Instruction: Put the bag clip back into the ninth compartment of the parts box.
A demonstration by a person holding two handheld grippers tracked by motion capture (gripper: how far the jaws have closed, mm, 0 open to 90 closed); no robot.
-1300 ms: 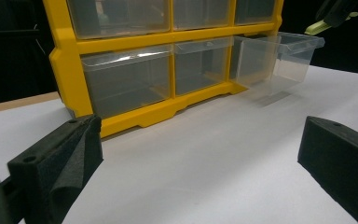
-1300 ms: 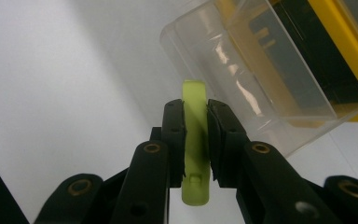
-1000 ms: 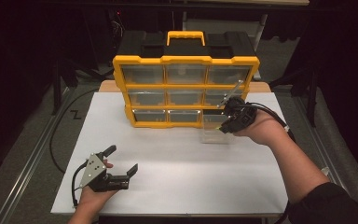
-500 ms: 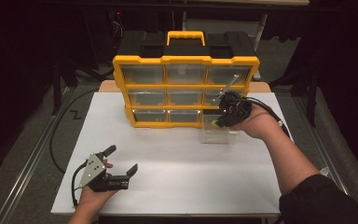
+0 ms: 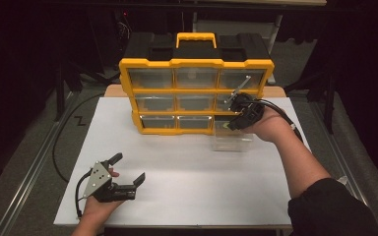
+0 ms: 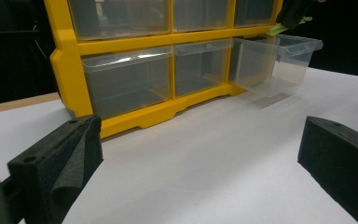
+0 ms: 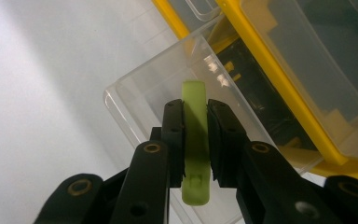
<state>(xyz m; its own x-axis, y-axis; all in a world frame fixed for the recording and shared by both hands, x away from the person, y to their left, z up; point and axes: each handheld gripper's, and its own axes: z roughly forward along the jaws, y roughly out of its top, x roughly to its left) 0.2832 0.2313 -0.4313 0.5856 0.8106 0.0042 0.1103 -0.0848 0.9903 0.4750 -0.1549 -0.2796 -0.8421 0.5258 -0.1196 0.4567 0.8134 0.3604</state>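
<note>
Your right hand-held gripper (image 7: 196, 140) is clamped on a pale green strip (image 7: 196, 144) right above the pulled-out clear drawer (image 7: 168, 93).

Your right jaws are closed almost fully, with only the strip's thickness between them; the strip stands on edge between the pads, its rounded tip poking past them over the drawer's open top. That drawer (image 5: 232, 135) juts from the bottom-right slot of the yellow organizer (image 5: 197, 93), its front end out over the white tabletop (image 5: 187, 196). Your left hand-held gripper (image 5: 128, 173) rests on the tabletop well in front of the organizer, towards its left end, jaws spread wide and holding nothing, pointed at the organizer's lower row (image 6: 126, 84).
</note>
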